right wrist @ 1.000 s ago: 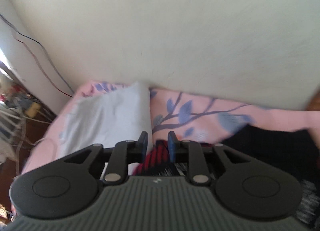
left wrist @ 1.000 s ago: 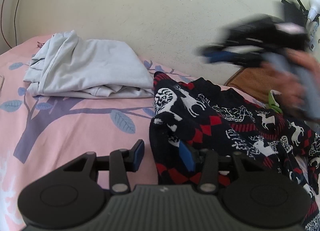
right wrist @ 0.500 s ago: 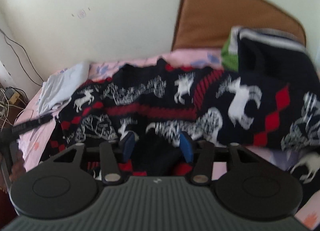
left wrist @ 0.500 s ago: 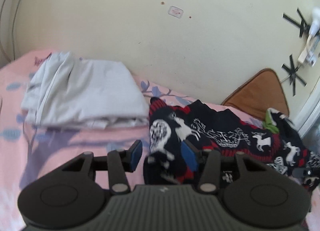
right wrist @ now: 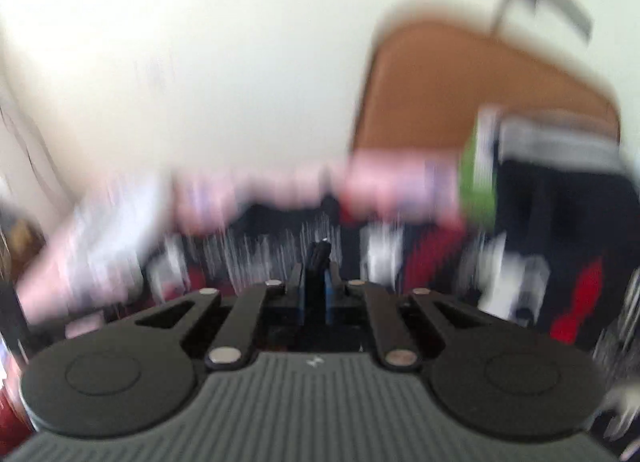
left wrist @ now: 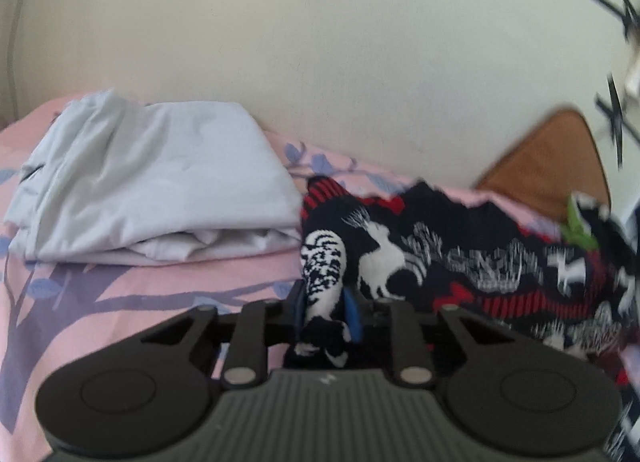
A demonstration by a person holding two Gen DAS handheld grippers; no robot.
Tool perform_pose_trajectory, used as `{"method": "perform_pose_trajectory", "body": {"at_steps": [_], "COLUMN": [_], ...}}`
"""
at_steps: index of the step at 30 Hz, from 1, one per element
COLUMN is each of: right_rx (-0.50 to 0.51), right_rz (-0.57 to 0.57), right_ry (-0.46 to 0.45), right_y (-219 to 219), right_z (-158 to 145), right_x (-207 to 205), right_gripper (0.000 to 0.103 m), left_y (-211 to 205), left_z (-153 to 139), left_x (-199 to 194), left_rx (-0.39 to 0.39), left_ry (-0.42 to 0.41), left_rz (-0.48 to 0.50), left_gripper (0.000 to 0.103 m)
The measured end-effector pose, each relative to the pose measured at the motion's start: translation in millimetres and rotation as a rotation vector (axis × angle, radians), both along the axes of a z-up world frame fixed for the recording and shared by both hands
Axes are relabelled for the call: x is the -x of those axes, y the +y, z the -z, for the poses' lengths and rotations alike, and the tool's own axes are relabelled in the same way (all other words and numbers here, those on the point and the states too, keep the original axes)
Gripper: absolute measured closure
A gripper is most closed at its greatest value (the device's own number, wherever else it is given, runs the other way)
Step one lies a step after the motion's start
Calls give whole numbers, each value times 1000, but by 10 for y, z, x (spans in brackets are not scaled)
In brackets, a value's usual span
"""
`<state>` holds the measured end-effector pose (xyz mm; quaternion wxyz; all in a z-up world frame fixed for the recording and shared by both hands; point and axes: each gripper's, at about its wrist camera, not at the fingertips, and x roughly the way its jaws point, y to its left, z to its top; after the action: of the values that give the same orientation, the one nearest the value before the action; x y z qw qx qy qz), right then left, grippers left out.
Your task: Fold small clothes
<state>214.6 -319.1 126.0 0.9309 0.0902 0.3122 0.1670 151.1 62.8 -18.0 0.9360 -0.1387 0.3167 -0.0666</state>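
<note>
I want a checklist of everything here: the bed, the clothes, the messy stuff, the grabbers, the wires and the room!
Surface: pink bedsheet printed with purple branches and blue leaves.
Job's things: black knitted garment with white reindeer and red diamonds, spread out unfolded; folded pale grey cloth beside it.
Clutter: green fabric scrap.
Grippers: left gripper has just closed on a fold of the reindeer garment; right gripper has just closed on dark fabric.
Cables: a dark line in the left view's upper left corner, too blurred to tell.
Surroundings: cream wall; brown padded headboard.

Both wrist views low, close over bed (left wrist: 132,282), facing wall (left wrist: 360,82); shared: patterned garment (left wrist: 460,246), brown cushion (right wrist: 460,94).
</note>
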Motion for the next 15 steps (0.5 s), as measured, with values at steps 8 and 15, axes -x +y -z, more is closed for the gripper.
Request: {"method": "perform_pose_trajectory", "body": {"at_steps": [8,15], "right_rx": [-276,-243], "right_rz": [28,257], "right_ry": [-354,24], "right_y": [-477,-975], "right_z": [-248,1123], "right_x": [8,74], "right_gripper": [91,92], "left_y": [-48,15], "left_z": [-48,-57], "left_x": [67,19], "left_rx": [-32,-9], "left_ry": [-61,-14], "left_rz": [-44,-39], "left_gripper": [88,73]}}
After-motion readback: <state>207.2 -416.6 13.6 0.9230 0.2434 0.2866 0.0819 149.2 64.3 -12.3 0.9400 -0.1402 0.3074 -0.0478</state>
